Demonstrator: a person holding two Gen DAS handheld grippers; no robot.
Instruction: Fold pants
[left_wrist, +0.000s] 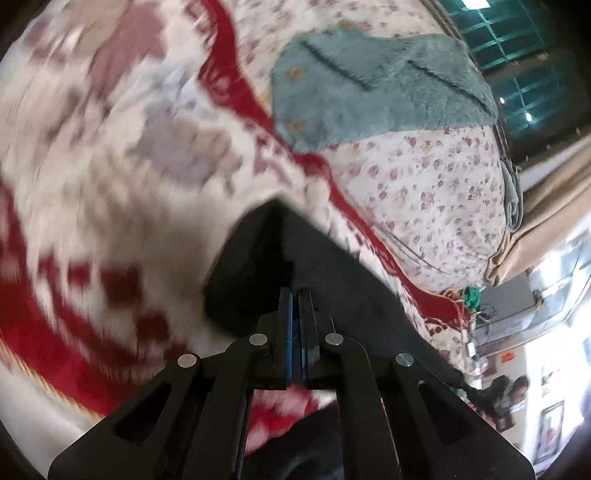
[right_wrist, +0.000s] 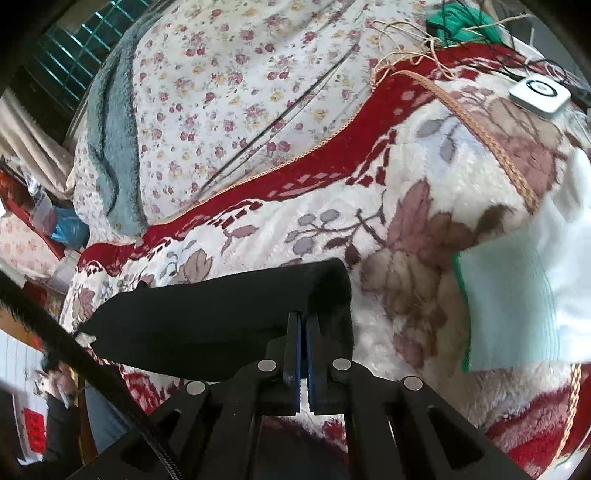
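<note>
The black pants (left_wrist: 325, 280) hang lifted above a red and white floral blanket (left_wrist: 110, 192). My left gripper (left_wrist: 295, 295) is shut on the pants' edge; the cloth drapes off to the right. In the right wrist view my right gripper (right_wrist: 303, 317) is shut on another part of the black pants (right_wrist: 207, 317), which stretch out to the left over the blanket (right_wrist: 424, 236). The left wrist view is blurred on its left side.
A grey-blue fleece (left_wrist: 376, 99) lies on a flowered sheet (left_wrist: 436, 192) beyond the blanket. A folded white and pale green cloth (right_wrist: 517, 295) lies at right. A small white device (right_wrist: 539, 92) with cables sits at far right. Room clutter lies past the bed's edge.
</note>
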